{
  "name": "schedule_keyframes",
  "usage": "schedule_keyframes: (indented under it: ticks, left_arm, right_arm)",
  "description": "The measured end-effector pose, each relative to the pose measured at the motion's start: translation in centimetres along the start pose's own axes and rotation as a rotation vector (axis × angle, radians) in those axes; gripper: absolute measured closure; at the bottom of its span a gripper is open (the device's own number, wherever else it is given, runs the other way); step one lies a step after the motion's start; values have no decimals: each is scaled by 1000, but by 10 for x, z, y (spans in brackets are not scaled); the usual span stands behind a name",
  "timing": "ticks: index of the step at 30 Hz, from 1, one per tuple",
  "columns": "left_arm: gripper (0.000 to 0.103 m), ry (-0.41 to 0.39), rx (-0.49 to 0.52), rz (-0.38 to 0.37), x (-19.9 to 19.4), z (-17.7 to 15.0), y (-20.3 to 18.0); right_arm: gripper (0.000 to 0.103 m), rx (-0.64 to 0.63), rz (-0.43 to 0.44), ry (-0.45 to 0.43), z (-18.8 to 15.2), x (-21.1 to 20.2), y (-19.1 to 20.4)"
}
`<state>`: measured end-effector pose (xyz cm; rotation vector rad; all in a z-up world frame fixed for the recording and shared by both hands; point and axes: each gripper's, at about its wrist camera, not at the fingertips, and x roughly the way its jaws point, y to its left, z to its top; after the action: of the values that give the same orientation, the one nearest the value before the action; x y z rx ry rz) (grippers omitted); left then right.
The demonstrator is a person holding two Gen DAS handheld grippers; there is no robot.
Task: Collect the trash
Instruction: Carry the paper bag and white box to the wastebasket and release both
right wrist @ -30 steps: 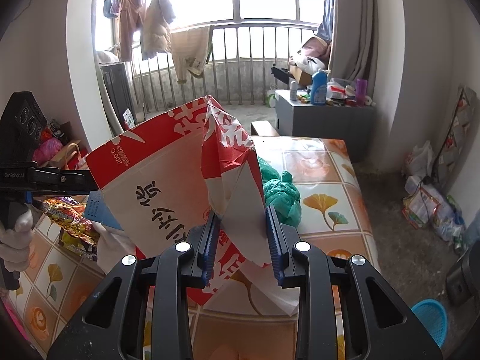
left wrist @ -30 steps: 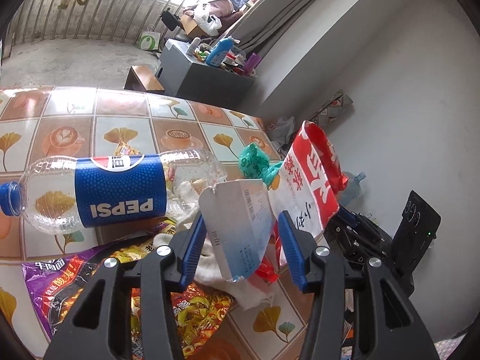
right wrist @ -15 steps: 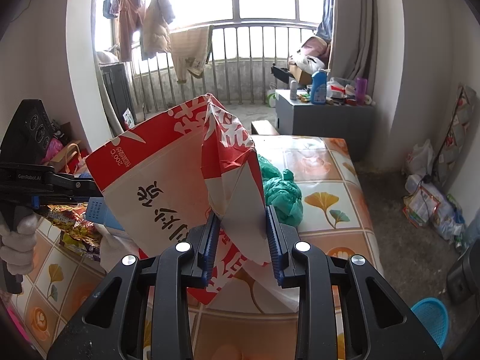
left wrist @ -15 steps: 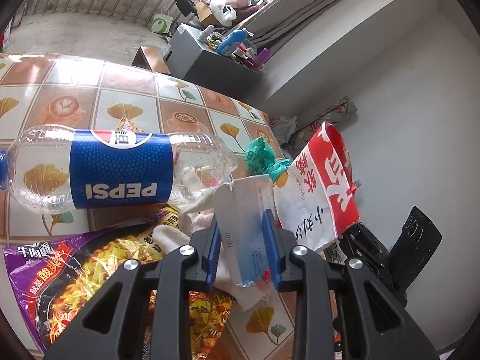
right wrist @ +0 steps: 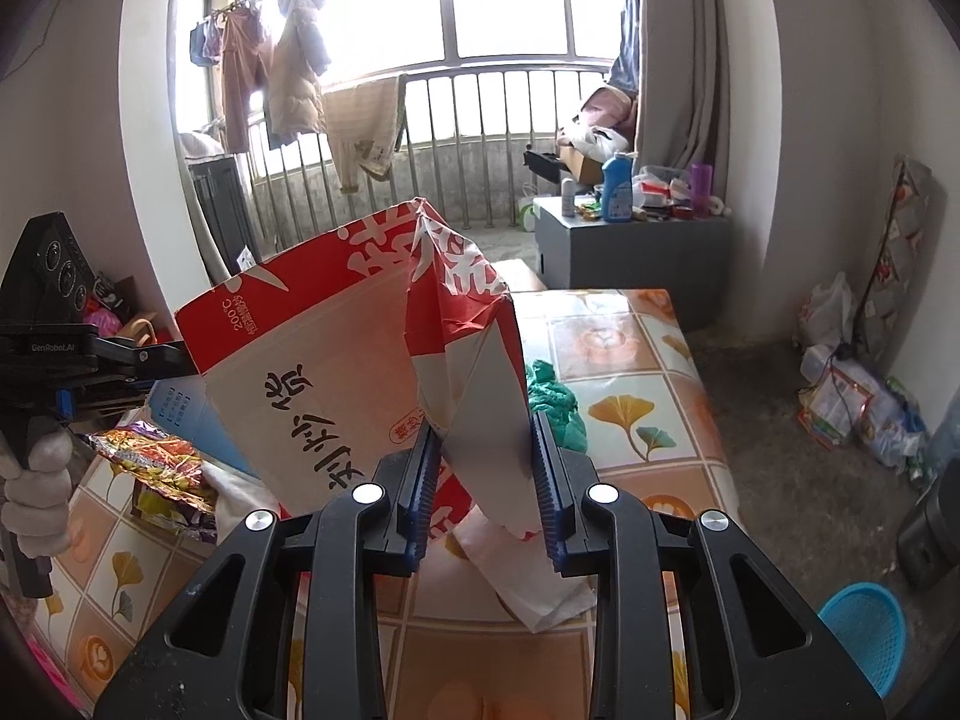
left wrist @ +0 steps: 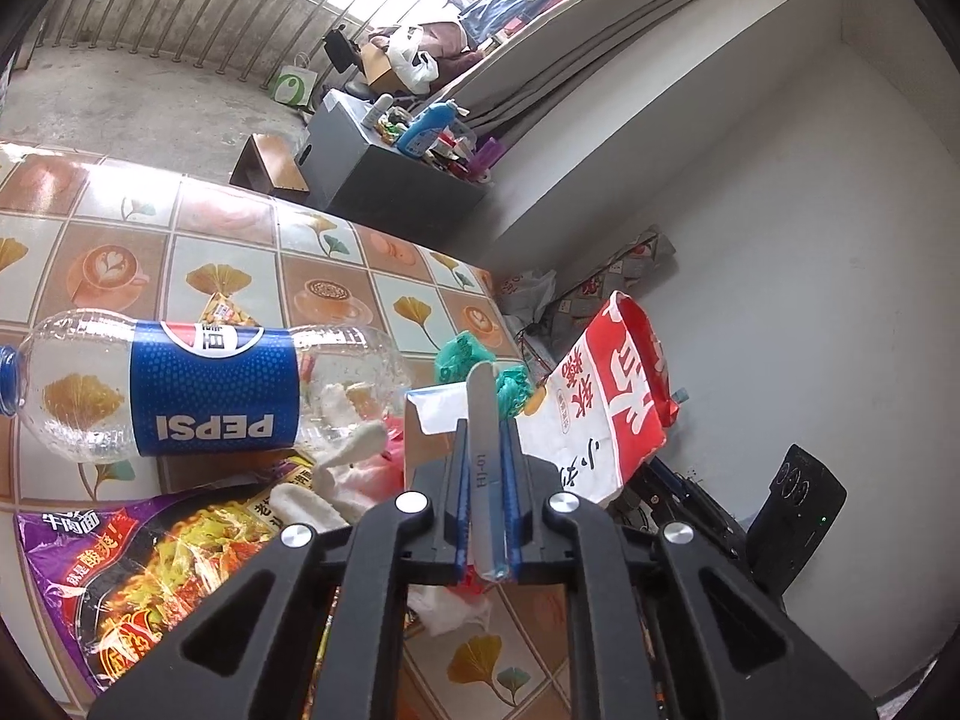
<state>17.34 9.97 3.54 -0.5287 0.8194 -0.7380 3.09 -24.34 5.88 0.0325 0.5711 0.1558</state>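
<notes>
Pads of my left gripper (left wrist: pixel 485 516) have just closed and now pinch a flattened small carton (left wrist: pixel 483 450), lifted just beside the Pepsi bottle (left wrist: pixel 198 384) lying on the tiled table (left wrist: pixel 336 276); a noodle wrapper (left wrist: pixel 156 570) lies in front of the bottle. Right wrist view: my right gripper (right wrist: pixel 483 492) grips a red-and-white paper bag (right wrist: pixel 360 372), held upright over the table, the green plastic bag (right wrist: pixel 555 402) just behind it.

Clothes (right wrist: pixel 282 84) hang by the window; a grey cabinet (right wrist: pixel 630 246) holds bottles.
</notes>
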Motion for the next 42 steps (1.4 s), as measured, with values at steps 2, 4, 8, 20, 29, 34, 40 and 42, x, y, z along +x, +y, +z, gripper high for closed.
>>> schedule_keyframes:
  ticks: [2, 4, 8, 20, 29, 34, 40, 42]
  left_arm:
    - [98, -10, 16, -18, -3, 1, -7]
    - [99, -21, 35, -32, -8, 3, -16]
    - [99, -56, 70, -51, -19, 6, -31]
    - [99, -117, 160, -111, -44, 6, -78]
    - [99, -103, 244, -181, -43, 3, -121]
    - [99, -51, 291, -254, -16, 4, -157]
    - [99, 59, 366, -350, 45, -8, -213]
    - [99, 114, 389, -374, 73, -15, -233]
  right_arm:
    - [76, 12, 0, -16, 2, -7, -2]
    - [76, 30, 5, -32, 3, -14, -6]
    - [76, 58, 11, -63, 6, -28, -12]
    - [76, 117, 11, -184, 8, -79, -31]
    - [76, 174, -89, -253, -9, -118, -57]
    - [76, 263, -181, -268, -27, -140, -90]
    - [76, 391, -334, -283, -53, -167, -141]
    - [76, 451, -381, -284, -65, -173, -161]
